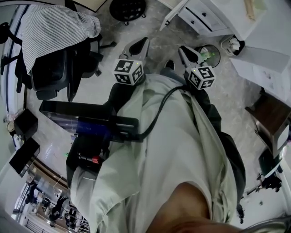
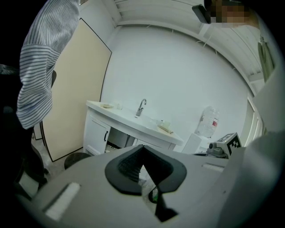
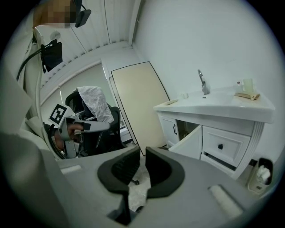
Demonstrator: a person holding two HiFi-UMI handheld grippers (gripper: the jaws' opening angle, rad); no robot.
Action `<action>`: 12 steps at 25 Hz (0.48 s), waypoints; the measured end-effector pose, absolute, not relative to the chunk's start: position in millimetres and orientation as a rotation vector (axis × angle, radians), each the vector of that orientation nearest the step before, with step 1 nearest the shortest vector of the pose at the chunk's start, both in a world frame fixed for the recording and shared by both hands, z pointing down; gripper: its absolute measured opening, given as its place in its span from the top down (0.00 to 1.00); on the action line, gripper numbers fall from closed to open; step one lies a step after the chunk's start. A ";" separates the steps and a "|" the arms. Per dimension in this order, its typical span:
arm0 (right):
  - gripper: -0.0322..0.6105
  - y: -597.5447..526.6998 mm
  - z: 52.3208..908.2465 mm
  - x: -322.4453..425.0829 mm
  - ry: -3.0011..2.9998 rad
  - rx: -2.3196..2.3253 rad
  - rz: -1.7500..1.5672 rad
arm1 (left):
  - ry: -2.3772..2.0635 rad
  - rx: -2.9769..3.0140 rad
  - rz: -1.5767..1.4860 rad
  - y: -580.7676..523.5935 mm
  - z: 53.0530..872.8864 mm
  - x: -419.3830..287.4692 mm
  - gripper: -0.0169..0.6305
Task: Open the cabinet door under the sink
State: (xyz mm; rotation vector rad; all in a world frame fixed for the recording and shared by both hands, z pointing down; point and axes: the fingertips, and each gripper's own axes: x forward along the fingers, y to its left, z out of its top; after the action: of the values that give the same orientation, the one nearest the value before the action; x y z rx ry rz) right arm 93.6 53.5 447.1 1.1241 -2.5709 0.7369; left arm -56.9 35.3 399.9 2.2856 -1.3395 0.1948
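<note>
The white sink cabinet [image 3: 213,133] stands by the wall with a faucet [image 3: 202,82] on top. One door under the sink [image 3: 189,144] stands swung outward, showing a dark opening [image 3: 189,129] behind it; in the head view this door [image 1: 173,12] juts from the cabinet [image 1: 202,16]. Held near the person's body and away from the cabinet, my left gripper [image 2: 142,153] has its pads meeting and nothing between them. My right gripper [image 3: 142,155] shows only a thin slit between its pads and is also empty. Both appear in the head view: left gripper [image 1: 140,43], right gripper [image 1: 185,49].
An office chair draped with a striped shirt [image 1: 54,32] stands at the left, a black stool [image 1: 127,8] ahead. A round bin [image 1: 210,53] sits on the floor by the cabinet. A beige board [image 3: 138,102] leans on the wall. A large water bottle [image 2: 208,122] stands right of the sink.
</note>
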 end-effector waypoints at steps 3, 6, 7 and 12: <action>0.89 55.3 446.4 94.0 -2.574 1.115 0.723 | -1.353 2.281 0.193 38.7 399.5 -57.3 0.96; 0.89 55.7 445.0 94.2 -2.579 1.108 0.706 | -1.368 2.273 0.186 40.5 398.8 -58.7 0.96; 0.89 55.3 444.1 94.1 -2.582 1.106 0.699 | -1.373 2.271 0.184 40.9 398.5 -59.2 0.96; 0.91 52.9 440.1 92.6 -2.596 1.097 0.664 | -1.396 2.263 0.176 42.2 397.3 -61.9 0.96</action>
State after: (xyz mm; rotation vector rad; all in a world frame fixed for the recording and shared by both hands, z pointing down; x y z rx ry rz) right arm 92.6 52.9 440.1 1.0972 -2.5963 0.6637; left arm -61.9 42.2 397.3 2.2635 -1.3955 0.1763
